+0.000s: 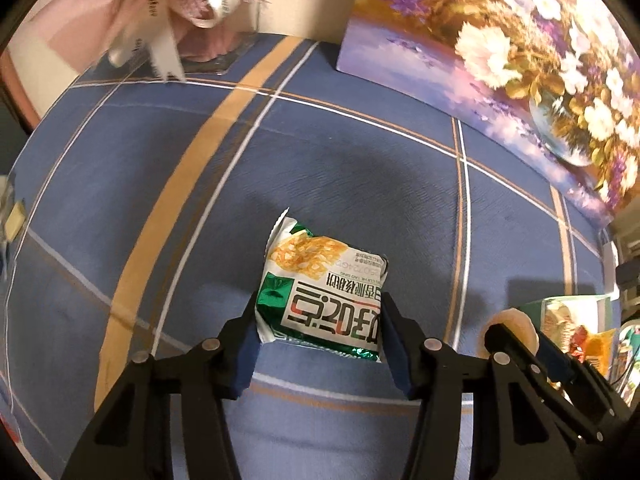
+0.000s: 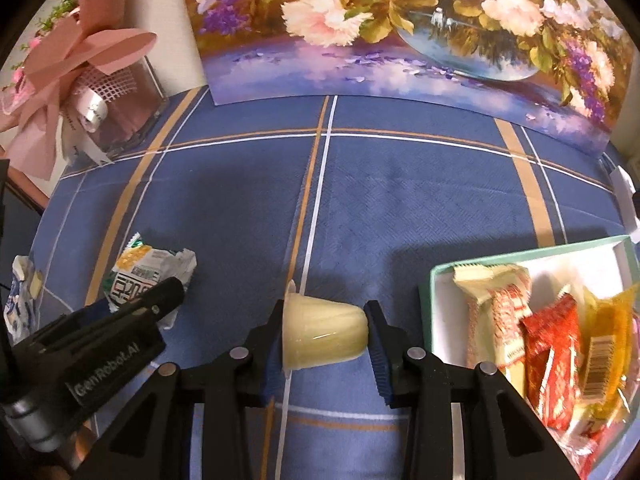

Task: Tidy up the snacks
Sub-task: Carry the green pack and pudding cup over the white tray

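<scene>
A green and white snack packet (image 1: 325, 292) lies on the blue plaid tablecloth (image 1: 320, 160) between the fingers of my left gripper (image 1: 320, 312), whose pads touch both its sides. The packet also shows in the right wrist view (image 2: 148, 276). My right gripper (image 2: 326, 320) is shut on a pale yellow jelly cup (image 2: 322, 334), held sideways just above the cloth. The cup also shows in the left wrist view (image 1: 516, 328). A mint-rimmed white box (image 2: 440, 276) at the right holds several wrapped snacks (image 2: 548, 340).
A flower painting (image 2: 400, 32) leans at the back. A pink bouquet in a clear box (image 2: 100, 92) stands at the back left. A blue and white wrapper (image 2: 20, 300) lies at the left edge.
</scene>
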Action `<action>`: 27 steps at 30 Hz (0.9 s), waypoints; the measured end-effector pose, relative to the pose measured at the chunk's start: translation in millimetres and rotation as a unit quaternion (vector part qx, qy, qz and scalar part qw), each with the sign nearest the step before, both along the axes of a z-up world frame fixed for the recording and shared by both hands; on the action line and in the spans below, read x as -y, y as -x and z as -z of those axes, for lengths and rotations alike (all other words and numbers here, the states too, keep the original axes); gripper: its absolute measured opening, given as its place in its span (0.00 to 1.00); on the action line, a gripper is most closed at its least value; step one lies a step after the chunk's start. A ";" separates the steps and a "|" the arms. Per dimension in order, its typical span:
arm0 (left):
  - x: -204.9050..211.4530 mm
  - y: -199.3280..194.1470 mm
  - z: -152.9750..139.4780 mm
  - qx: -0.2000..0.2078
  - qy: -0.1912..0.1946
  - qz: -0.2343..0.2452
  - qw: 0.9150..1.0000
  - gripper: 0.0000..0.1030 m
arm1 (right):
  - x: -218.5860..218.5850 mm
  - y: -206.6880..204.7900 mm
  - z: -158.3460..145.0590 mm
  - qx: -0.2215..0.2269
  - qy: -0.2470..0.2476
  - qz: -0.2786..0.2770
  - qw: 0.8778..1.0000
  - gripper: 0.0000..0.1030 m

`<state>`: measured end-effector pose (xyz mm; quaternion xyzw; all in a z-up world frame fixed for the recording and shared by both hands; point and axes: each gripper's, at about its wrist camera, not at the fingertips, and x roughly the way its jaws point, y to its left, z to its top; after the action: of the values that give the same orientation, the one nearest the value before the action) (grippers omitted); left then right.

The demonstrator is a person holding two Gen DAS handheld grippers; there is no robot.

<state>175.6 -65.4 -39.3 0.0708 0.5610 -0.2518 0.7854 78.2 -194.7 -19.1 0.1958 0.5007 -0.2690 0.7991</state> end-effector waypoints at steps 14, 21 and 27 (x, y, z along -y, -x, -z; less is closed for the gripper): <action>-2.5 69.2 -80.7 -0.009 0.065 0.001 0.998 0.55 | -13.6 76.0 -69.5 0.035 -0.011 0.036 0.999 0.38; 17.4 121.2 -102.7 -0.024 0.105 0.029 0.994 0.55 | -1.4 131.8 -84.9 0.055 -0.014 0.073 0.996 0.38; 36.4 163.1 -110.2 -0.036 0.132 0.057 0.989 0.55 | 15.6 178.4 -86.9 0.062 -0.022 0.114 0.991 0.38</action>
<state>12.5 -101.8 70.9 -0.0110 0.5458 -0.3707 0.7514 -100.2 -210.2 67.8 0.2853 0.4304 -0.3342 0.7884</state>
